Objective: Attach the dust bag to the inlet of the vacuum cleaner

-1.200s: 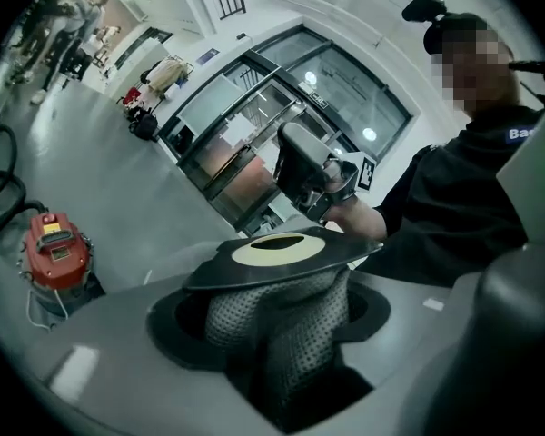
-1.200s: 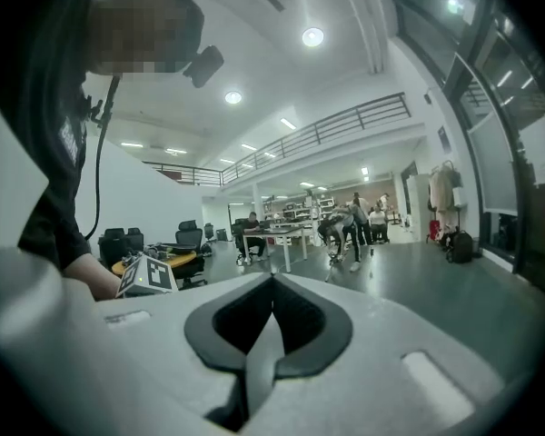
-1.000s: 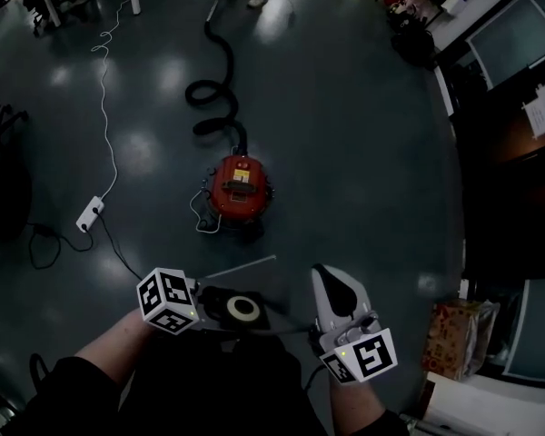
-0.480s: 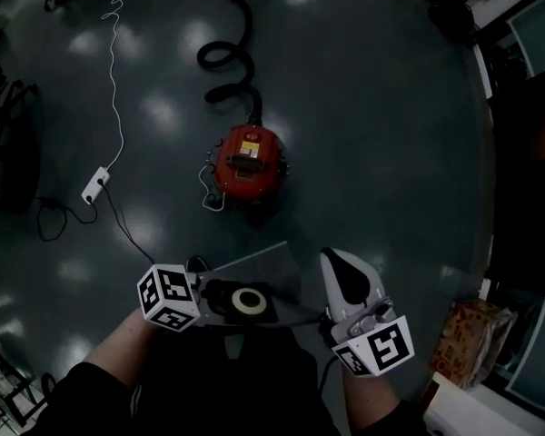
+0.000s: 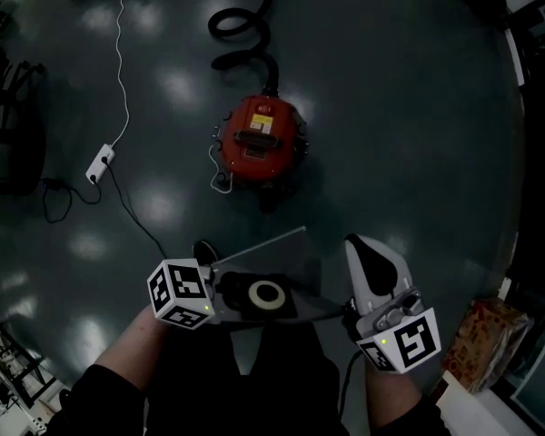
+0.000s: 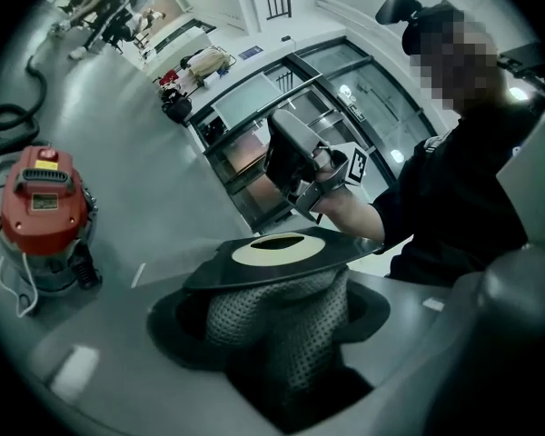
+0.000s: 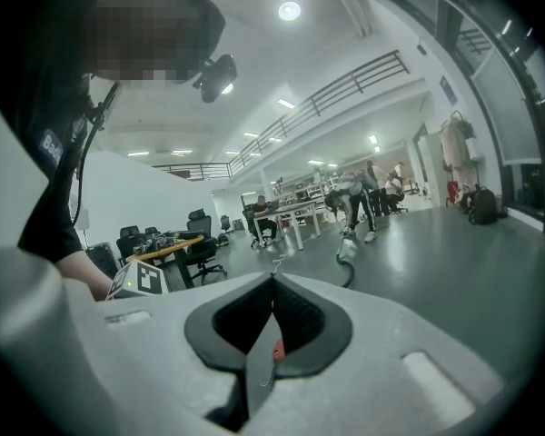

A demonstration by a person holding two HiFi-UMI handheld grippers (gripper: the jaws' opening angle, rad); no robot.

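The red canister vacuum cleaner (image 5: pixel 259 139) stands on the dark floor ahead of me, its black hose (image 5: pixel 245 30) curling away behind it; the left gripper view shows it at the left (image 6: pixel 44 207). My left gripper (image 5: pixel 225 295) is shut on the dust bag (image 5: pixel 266 295), a dark collar plate with a cream ring round its hole. Grey mesh fabric (image 6: pixel 282 321) of the bag fills the jaws of that gripper (image 6: pixel 272 339), under the plate. My right gripper (image 5: pixel 356 243) hovers just right of the bag, jaws shut (image 7: pixel 271 316); only a thin grey strip shows at their seam.
A white power strip (image 5: pixel 100 164) with a white cable (image 5: pixel 123 62) lies left of the vacuum. A cardboard box (image 5: pixel 486 339) stands at the lower right and dark furniture (image 5: pixel 9 134) at the left edge. People (image 7: pixel 363 198) stand by desks far across the room.
Both grippers have sunk together with the bag and come nearer the vacuum, which now looks larger and closer. Neither gripper's jaws have changed.
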